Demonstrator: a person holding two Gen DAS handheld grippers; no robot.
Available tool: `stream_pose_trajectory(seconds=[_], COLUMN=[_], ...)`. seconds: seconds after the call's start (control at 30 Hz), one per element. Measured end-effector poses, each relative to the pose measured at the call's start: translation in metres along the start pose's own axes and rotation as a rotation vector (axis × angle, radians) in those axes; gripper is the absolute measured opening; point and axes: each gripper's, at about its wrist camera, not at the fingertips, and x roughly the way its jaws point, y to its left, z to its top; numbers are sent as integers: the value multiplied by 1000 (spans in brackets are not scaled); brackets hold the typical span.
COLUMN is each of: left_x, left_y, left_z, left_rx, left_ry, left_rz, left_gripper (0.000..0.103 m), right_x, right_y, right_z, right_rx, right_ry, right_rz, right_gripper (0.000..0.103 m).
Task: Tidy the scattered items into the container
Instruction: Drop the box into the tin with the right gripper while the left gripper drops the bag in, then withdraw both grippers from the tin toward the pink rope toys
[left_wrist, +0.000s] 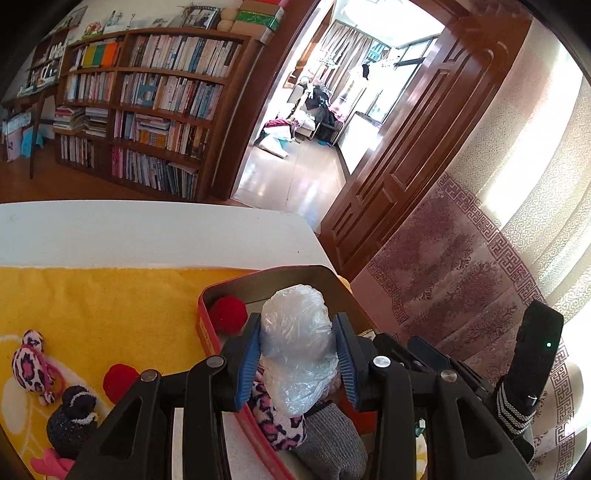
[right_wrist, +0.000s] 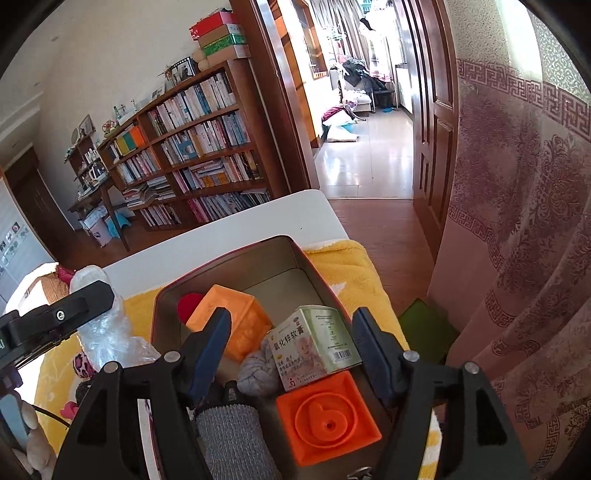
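- Left wrist view: left claw (left_wrist: 298, 354) clenched on a crumpled clear plastic bag (left_wrist: 295, 343), blue pads pressing both its sides.
- Bag hangs over the near end of the red tin container (left_wrist: 202, 325), which sits on a yellow towel (left_wrist: 110, 302) on the white tabletop (left_wrist: 147, 229).
- Inside the tin: red pom-pom (left_wrist: 228, 314) at 10 o'clock from the bag; pink leopard plush (left_wrist: 277, 421) and grey knit roll (left_wrist: 332, 443) at 6 o'clock, under the claw.
- Loose on the towel, at 8 to 9 o'clock from the tin: second red pom-pom (left_wrist: 120, 382), dark knit plush (left_wrist: 72, 421), another leopard plush (left_wrist: 31, 363).
- Right wrist view: right claw (right_wrist: 291, 354) released, jaws wide over the open tin (right_wrist: 221, 254), nothing pressed between the pads.
- Green-white medicine box (right_wrist: 317, 343) lies in the tin between the fingers, not touched by them.
- Orange block (right_wrist: 240, 325) at 10 o'clock from the box, orange number block (right_wrist: 325, 421) at 6 o'clock, grey yarn ball (right_wrist: 256, 373) at 8 o'clock, grey roll (right_wrist: 232, 439) near the bottom edge.
- Left claw and its bag (right_wrist: 99, 325) show at 9 o'clock, beside the tin's left wall.
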Motion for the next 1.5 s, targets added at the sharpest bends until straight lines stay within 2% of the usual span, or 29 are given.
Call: stream_pose_trajectory(seconds=[0.13, 0.27, 0.43, 0.63, 0.67, 0.73, 0.97, 1.2, 1.4, 1.5], left_x=[7, 5, -2, -13, -14, -18, -29, -44, -77, -97], left_y=[9, 10, 4, 6, 7, 11, 26, 45, 69, 84], left_z=[-5, -6, -13, -25, -27, -31, -47, -65, -81, -87], left_rx=[-53, -49, -7, 22, 22, 14, -16, -50, -94, -118], left_ry=[6, 1, -8, -16, -13, -15, -3, 12, -11, -31], left_rz=[-4, 10, 65, 120, 127, 135, 157, 185, 214, 245], left_gripper=[66, 66, 66, 67, 70, 76, 76, 76, 76, 76], right_x=[-5, -5, 0, -7, -10, -14, -22, -25, -32, -34], right_y=[-5, -9, -5, 11, 14, 21, 43, 63, 70, 69], right_z=[2, 0, -6, -11, -12, -14, -23, -33, -36, -36], right_rx=[21, 46, 31, -28, -42, -68, -155, -228, -231, -214], right_ry=[-39, -47, -30, -56, -65, -82, -113, -114, -127, -115], right_rz=[-4, 10, 20, -3, -9, -19, -42, -29, 28, 105], right_gripper=[75, 76, 76, 76, 77, 77, 78, 78, 78, 78])
